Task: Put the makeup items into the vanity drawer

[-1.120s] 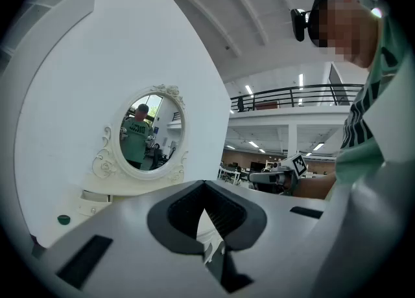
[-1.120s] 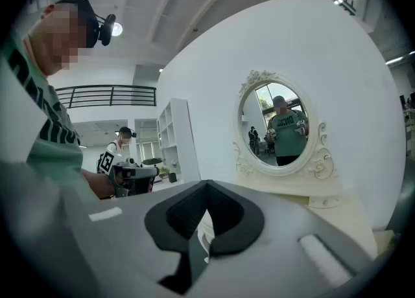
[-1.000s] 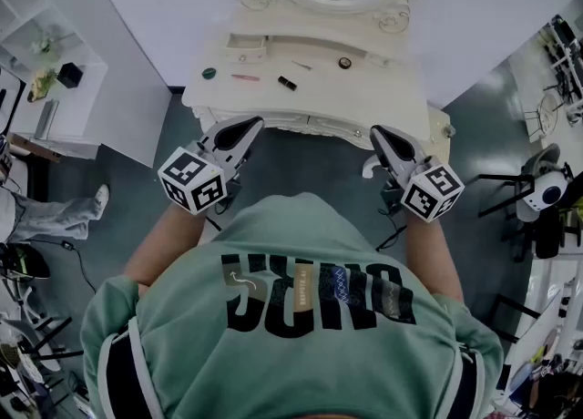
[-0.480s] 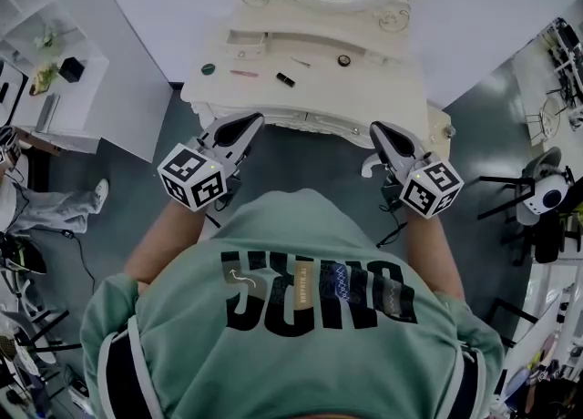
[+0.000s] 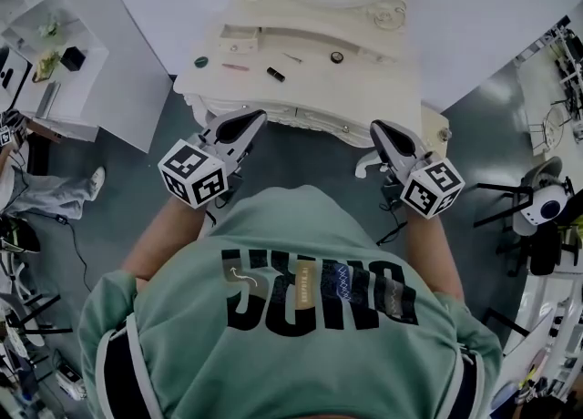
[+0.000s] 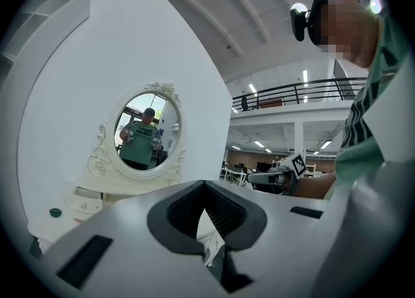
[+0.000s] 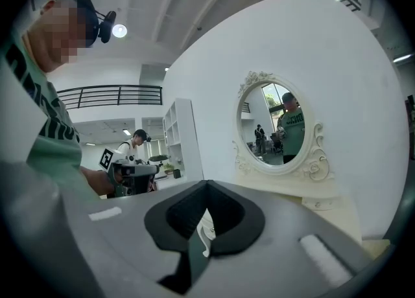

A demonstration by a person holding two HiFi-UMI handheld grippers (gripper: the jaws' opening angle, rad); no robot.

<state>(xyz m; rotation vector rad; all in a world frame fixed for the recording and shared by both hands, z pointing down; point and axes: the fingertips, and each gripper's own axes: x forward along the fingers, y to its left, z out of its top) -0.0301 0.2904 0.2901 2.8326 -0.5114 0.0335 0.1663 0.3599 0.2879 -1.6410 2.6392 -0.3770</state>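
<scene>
2 arms hold left tongs (image 5: 256,118) and right tongs (image 5: 374,127) closed, facing vanity (image 5: 364,89).

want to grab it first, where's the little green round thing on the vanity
In the head view, the small green round item lies at the far left of the vanity top, just left of the thin pink stick.
</scene>
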